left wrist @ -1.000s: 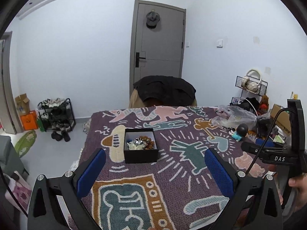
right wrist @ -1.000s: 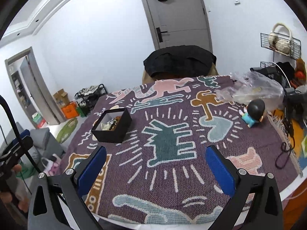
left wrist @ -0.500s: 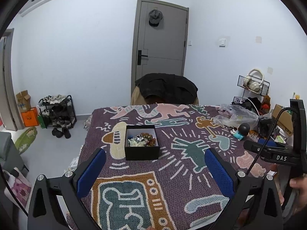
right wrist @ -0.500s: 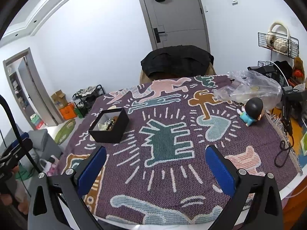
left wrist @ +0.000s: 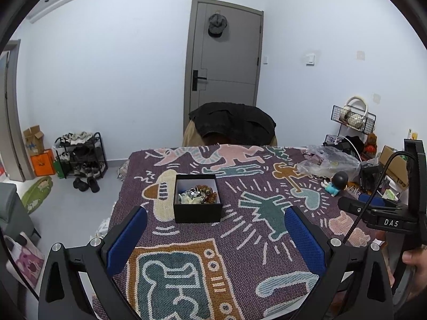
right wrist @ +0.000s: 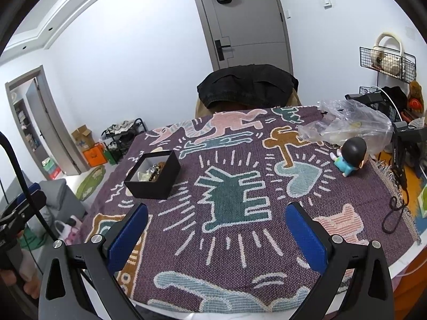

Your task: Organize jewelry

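Left wrist view: the left tool (left wrist: 215, 236) hangs released, jaws spread wide and empty, lined up on the black box (left wrist: 197, 202) of jewelry (left wrist: 197, 194) ahead on the worktop (left wrist: 248, 250), probably for a reach.
Right wrist view: the right tool (right wrist: 216, 233) hangs equally released and empty; the box sits off to its left, leaving room.

Open blanket-covered tabletop (right wrist: 234, 165) between both claws and black box (left wrist: 197, 200) (lid off, top access free). Right edge crowded: plastic bag (right wrist: 347, 120), figurine (right wrist: 351, 157), cable (right wrist: 395, 208).
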The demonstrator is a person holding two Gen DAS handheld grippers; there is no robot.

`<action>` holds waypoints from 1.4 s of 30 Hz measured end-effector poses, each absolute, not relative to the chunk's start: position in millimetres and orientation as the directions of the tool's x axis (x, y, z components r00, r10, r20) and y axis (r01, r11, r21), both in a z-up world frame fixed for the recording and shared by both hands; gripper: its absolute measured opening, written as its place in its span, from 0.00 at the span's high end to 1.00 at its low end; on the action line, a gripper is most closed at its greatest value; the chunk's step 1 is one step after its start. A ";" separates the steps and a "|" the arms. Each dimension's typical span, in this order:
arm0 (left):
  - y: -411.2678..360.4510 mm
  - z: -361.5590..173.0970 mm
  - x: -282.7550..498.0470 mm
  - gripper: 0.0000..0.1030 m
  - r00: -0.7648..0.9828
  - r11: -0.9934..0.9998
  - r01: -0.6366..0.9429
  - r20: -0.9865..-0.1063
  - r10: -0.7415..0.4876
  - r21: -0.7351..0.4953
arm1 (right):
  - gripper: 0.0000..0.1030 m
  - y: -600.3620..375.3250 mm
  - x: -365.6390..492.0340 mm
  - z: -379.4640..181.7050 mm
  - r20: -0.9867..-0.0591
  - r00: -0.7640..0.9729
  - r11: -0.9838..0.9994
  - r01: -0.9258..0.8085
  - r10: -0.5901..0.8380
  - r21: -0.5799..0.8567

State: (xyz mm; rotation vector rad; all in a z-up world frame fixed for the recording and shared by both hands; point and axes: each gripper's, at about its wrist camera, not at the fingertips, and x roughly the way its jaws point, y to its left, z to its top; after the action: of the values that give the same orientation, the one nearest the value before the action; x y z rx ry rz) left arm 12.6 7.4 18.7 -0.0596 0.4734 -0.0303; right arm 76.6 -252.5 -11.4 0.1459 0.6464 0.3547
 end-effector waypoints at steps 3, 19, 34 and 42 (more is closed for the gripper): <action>7.1 19.1 11.9 0.00 0.892 0.998 0.015 -0.451 -0.043 -0.065 | 0.00 -252.6 76.5 -11.2 -0.562 0.742 0.930 -0.278 0.366 0.239; 4.3 19.7 10.3 0.00 0.890 0.998 0.015 -0.454 -0.043 -0.066 | 0.00 -250.6 74.1 -9.9 -0.561 0.745 0.932 -0.280 0.362 0.230; 4.3 19.7 9.8 0.00 0.889 0.998 0.015 -0.456 -0.044 -0.068 | 0.00 -250.8 74.2 -10.1 -0.560 0.745 0.932 -0.280 0.363 0.231; 4.5 19.0 10.1 0.00 0.887 0.997 0.013 -0.460 -0.048 -0.078 | 0.00 -250.9 74.4 -10.1 -0.560 0.745 0.932 -0.280 0.362 0.230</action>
State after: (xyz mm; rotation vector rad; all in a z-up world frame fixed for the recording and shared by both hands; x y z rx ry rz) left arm 10.1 4.5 19.0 -0.0736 0.4799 -0.0316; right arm 74.4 -250.9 -10.1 0.1346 0.6404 0.3527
